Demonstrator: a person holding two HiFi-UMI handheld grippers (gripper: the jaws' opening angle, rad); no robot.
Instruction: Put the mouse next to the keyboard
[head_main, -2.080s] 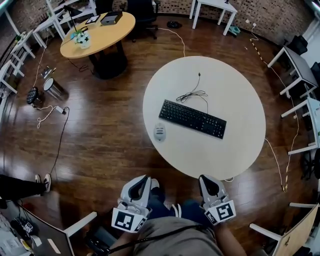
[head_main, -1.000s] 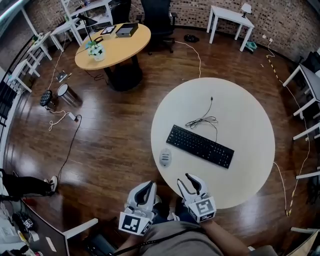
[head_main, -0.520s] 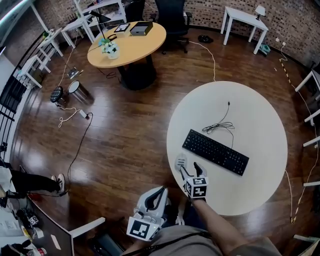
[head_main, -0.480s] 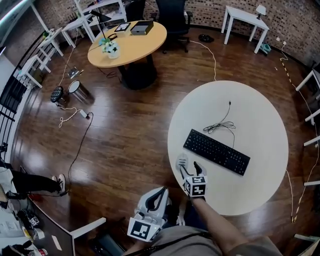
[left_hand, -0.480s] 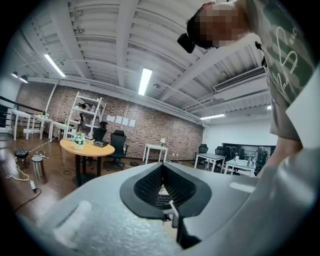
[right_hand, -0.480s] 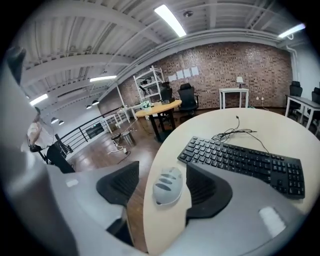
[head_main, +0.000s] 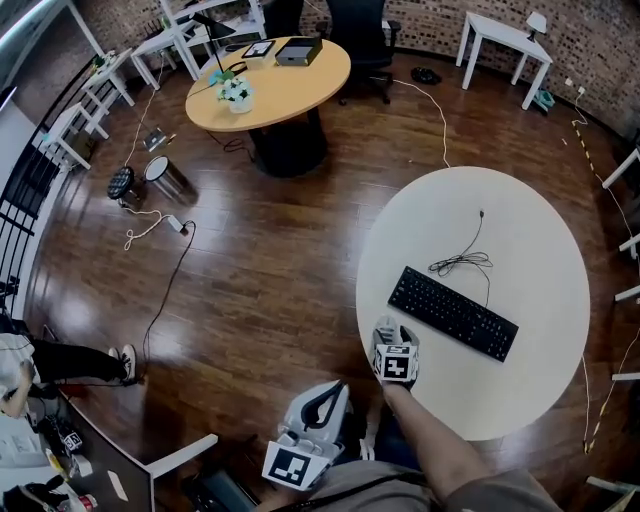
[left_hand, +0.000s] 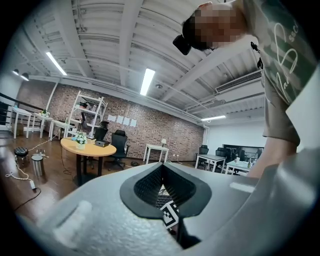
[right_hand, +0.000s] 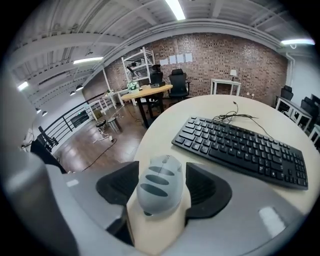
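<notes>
Two jaws of right gripper (head_main: 393, 333) just opening, astride mouse (right_hand: 159, 187), left gripper (head_main: 333, 392) closed

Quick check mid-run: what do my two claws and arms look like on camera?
The left claw and right claw are pale grey moulded shells with black ribbed pads inside. Each carries a white cube printed with black square markers. The person wears a grey-green short-sleeved T-shirt with a pale print.
</notes>
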